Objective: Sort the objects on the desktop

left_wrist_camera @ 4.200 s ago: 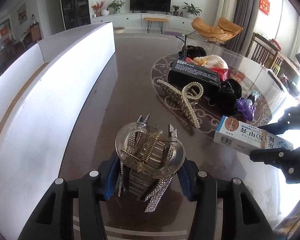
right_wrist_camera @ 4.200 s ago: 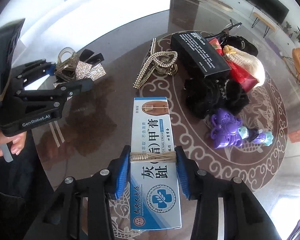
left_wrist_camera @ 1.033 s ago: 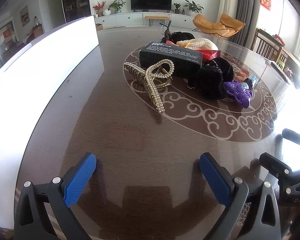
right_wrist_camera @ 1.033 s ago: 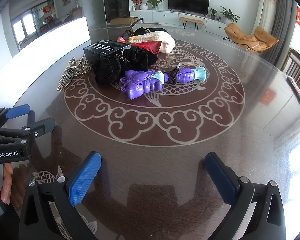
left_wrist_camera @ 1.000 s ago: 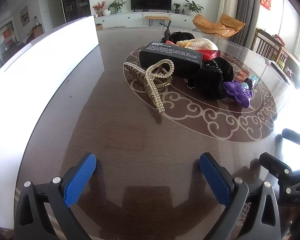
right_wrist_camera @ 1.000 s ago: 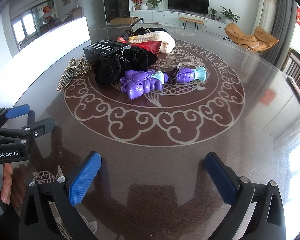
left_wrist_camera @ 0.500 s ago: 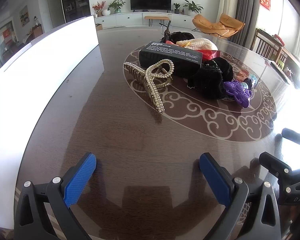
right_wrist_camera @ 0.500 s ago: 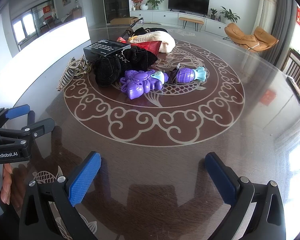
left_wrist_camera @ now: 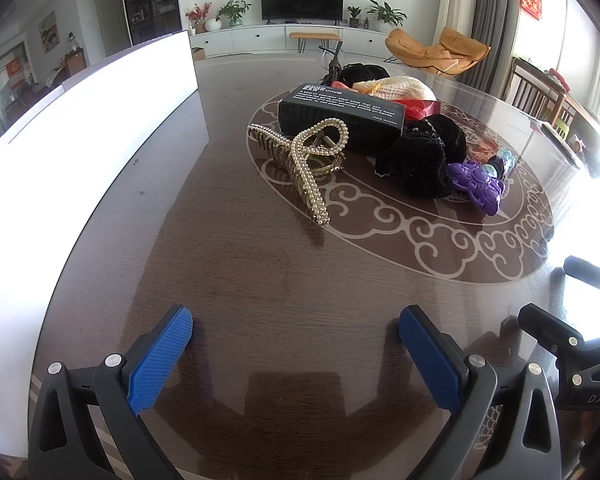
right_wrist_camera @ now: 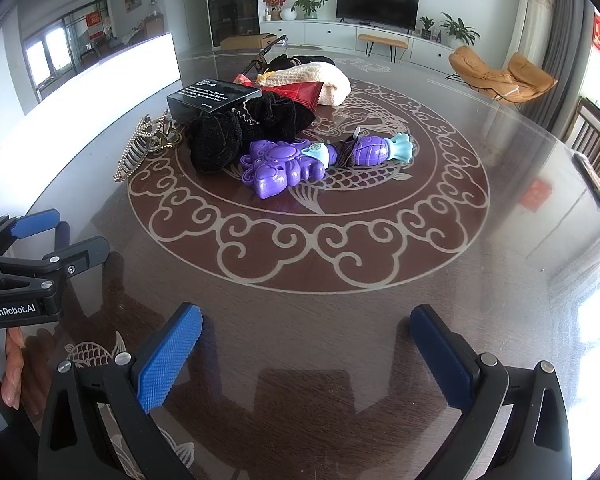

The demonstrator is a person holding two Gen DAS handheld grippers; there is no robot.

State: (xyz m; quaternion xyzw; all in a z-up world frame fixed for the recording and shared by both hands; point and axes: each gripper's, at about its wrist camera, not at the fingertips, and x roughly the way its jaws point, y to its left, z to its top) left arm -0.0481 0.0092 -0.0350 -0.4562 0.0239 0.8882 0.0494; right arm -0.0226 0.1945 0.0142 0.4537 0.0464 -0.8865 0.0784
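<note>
Both grippers, left gripper (left_wrist_camera: 296,320), right gripper (right_wrist_camera: 306,320), now spread, emptied

Hair claw (left_wrist_camera: 305,160) left of scrunchie (left_wrist_camera: 420,160), box (left_wrist_camera: 340,114) behind both, toy (right_wrist_camera: 284,166) right of scrunchie.

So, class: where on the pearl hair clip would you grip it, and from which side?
Grip the pearl hair clip on its long straight arm, the part that juts out toward the left claw. That arm lies free on the bare table, clear of the black box behind it. Coming from the near side with the open claw straddling the arm's narrow width seems best.
</note>
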